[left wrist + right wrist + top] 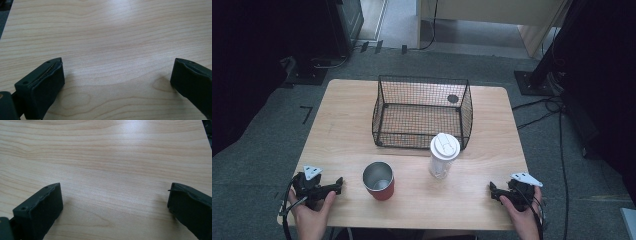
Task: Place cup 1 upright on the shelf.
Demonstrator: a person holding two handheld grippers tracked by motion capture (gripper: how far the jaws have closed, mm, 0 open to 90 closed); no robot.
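Two cups, basket behind

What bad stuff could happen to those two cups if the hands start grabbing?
The tall white-lidded cup looks easy to tip if bumped. It stands close to the basket, so lifting it carelessly might snag the wire. The red cup is open on top and sits near the left gripper, so a quick reach could knock it over.

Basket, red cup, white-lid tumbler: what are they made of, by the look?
Basket: black wire mesh, likely coated metal; the table shows through its grid.
Red cup: looks like steel with a matte red outer coat; the inside is silvery and reflective.
Tumbler: clear or frosted body, probably plastic, with a white lid that looks like moulded plastic. Glass can't be ruled out.
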